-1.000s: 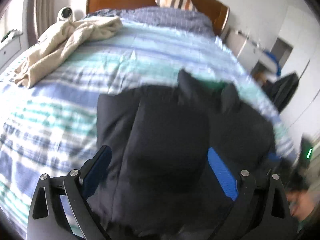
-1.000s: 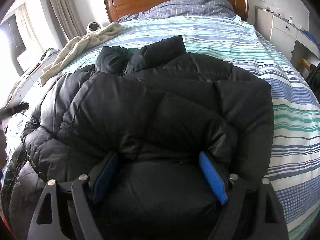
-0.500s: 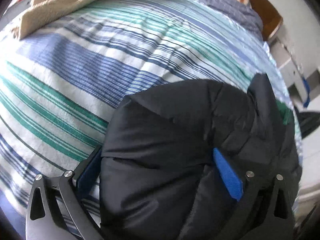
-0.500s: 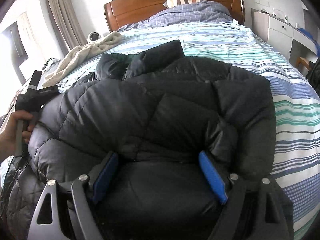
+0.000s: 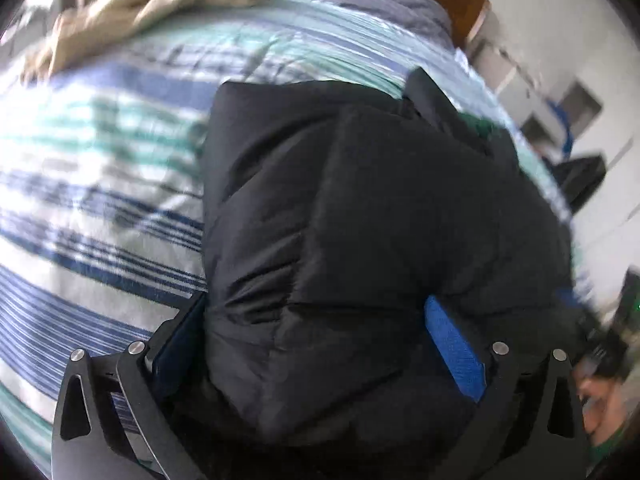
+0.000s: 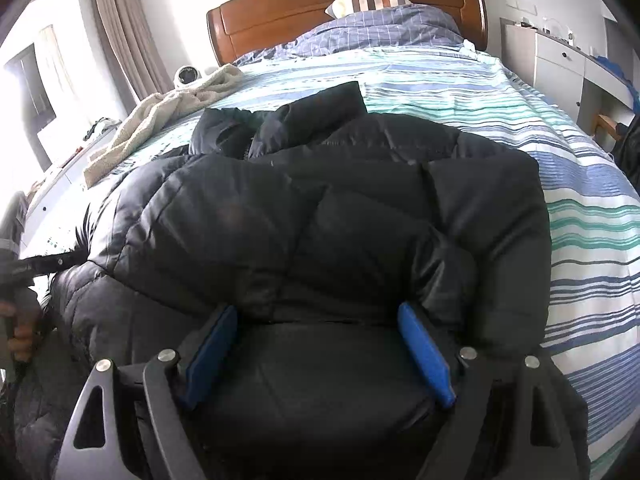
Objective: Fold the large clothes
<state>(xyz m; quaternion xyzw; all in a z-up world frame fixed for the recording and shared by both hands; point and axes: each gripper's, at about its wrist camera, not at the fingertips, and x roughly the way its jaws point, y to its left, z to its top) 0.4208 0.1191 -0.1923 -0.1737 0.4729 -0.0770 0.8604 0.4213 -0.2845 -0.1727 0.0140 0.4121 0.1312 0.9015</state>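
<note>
Nearest the lens, right wrist view: right gripper (image 6: 316,344) spread wide, blue pads (image 6: 424,354) on either side of a thick fold of the black puffer jacket (image 6: 320,216). Padding bulges between the jaws and looks pressed by both pads, so we read it as a grip on the bundle.

Left wrist view, blurred: left gripper (image 5: 316,344) at its widest, jaws opening the last bit. Jacket (image 5: 360,220) fills the gap; we cannot tell whether the pads press it or only flank it.

Middle ground: jacket lies on the striped bedspread (image 6: 580,184), bottom half doubled over, collar (image 6: 320,108) sticking out on the far side. At the left edge, a hand (image 6: 20,324) holds the other tool beside the jacket's loose side.

Farther off: beige towel (image 6: 160,120), pillows, wooden headboard (image 6: 340,4).

Our estimate: roughly midway. One lengthwise fold made; the left side spills out, collar untucked, bundle not yet compact.
</note>
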